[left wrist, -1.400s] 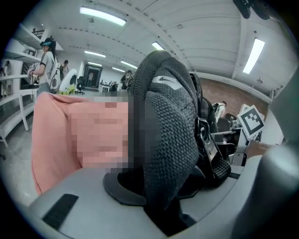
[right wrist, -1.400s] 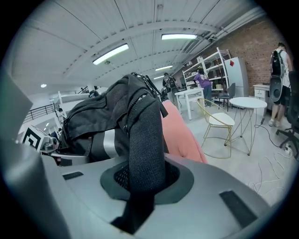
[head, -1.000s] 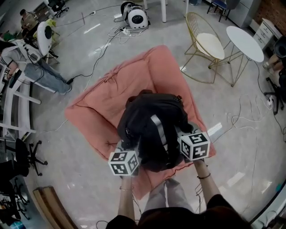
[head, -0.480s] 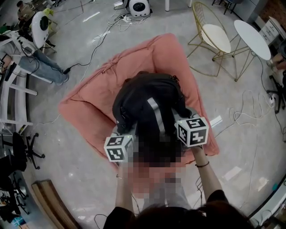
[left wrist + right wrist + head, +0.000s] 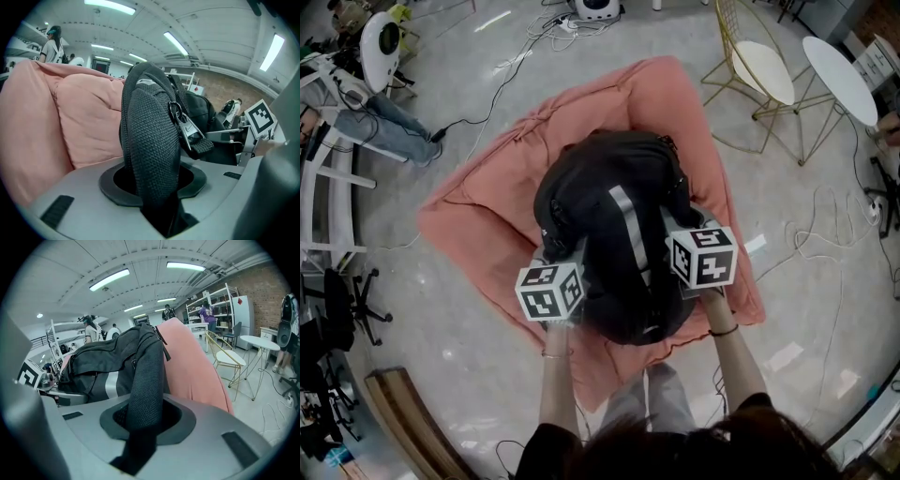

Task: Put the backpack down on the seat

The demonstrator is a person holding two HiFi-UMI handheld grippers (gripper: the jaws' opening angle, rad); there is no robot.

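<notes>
A black backpack (image 5: 614,234) with a grey stripe lies on its front over the middle of the pink cushion seat (image 5: 497,211). My left gripper (image 5: 570,255) is at its near left side, shut on the left shoulder strap (image 5: 150,140). Its jaws have just been opening a little, and the strap still runs between them. On the bag's near right side, my right gripper (image 5: 680,228) is shut on the other shoulder strap (image 5: 147,380). In both gripper views the pink seat (image 5: 192,366) rises just behind the bag (image 5: 101,359).
A gold wire chair (image 5: 759,80) and a round white table (image 5: 839,80) stand at the upper right. Cables (image 5: 516,56) trail over the grey floor behind the seat. A seated person's legs (image 5: 389,136) stretch out at the upper left. A wooden piece (image 5: 403,427) lies at lower left.
Both grippers have carried the backpack forward and lower, further onto the pink seat. The bag now covers the seat's middle and the straps hang less taut.
</notes>
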